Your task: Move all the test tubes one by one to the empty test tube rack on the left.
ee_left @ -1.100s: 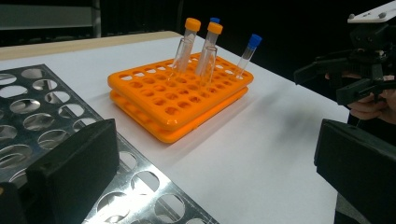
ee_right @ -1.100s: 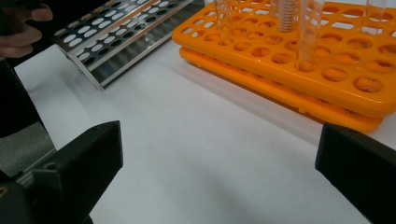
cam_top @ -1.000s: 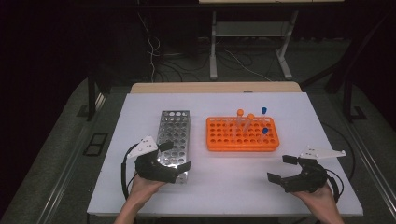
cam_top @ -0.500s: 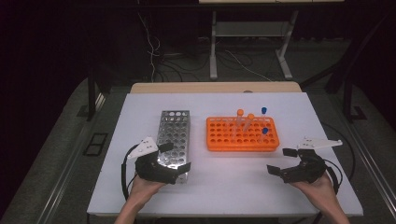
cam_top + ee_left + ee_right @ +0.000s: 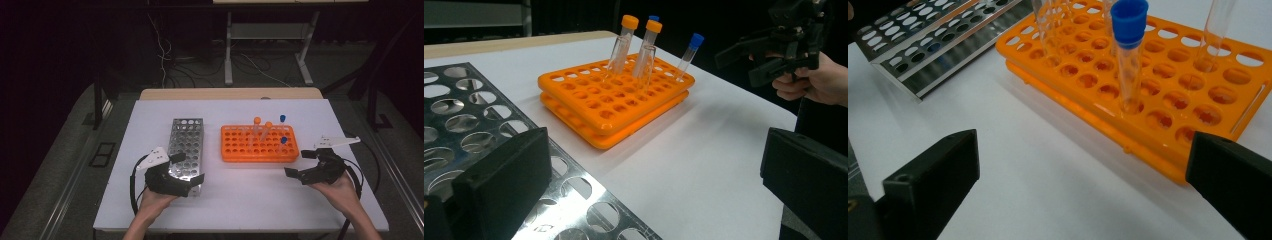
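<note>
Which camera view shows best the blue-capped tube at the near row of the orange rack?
The right gripper view: the blue-capped tube stands close and sharp in the orange rack. The left gripper view shows it small, at the far edge; the high view shows little more than its cap.

You are working in a lab-style test room: in front of you a white-topped table carries a perforated shiny metal tube rack and an orange plastic tube rack holding clear capped sample tubes, with dark carpeted floor, loose cables and grey metal bench legs behind
</note>
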The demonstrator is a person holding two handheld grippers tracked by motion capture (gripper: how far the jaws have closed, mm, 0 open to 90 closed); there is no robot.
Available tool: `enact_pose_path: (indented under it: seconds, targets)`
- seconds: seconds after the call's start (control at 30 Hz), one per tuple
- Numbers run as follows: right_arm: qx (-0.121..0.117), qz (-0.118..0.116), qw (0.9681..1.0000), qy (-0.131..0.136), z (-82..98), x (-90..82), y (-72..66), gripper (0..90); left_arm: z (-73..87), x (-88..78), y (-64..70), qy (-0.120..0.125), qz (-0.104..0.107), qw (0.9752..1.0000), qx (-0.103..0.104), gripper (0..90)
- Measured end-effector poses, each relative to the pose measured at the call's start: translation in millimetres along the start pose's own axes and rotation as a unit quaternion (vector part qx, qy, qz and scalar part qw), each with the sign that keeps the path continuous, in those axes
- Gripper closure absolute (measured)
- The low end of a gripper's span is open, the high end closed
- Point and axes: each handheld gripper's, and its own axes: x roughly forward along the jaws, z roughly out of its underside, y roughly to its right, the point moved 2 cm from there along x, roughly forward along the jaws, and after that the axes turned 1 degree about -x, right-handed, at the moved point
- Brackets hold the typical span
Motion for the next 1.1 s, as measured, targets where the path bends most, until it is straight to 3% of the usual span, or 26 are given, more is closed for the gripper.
enact_pose_path:
  seconds: [0.5,0.57,0.67,0.7,1.1]
  targets:
    - [-0.023,0.005,0.9996,-0.013,-25.9,22.5,12.6,0.4,0.2,0.3,-1.1,-0.003,0.000,1.0000,-0.002,0.0]
    - [-0.022,0.004,0.9996,-0.015,-26.2,26.5,15.8,6.2,0.2,0.3,-0.8,-0.002,0.001,1.0000,-0.002,0.0]
    - [-0.021,0.010,0.9994,-0.024,-25.9,32.8,21.0,7.4,0.2,0.7,-0.6,-0.002,0.002,1.0000,-0.001,0.0]
    - [-0.022,0.010,0.9994,-0.025,-25.6,34.5,22.7,13.9,0.2,1.0,-0.8,-0.003,0.002,1.0000,-0.001,0.0]
    - [-0.035,-0.002,0.9992,-0.019,-25.4,46.9,33.3,45.3,0.2,0.6,-1.7,-0.004,0.002,1.0000,-0.002,0.0]
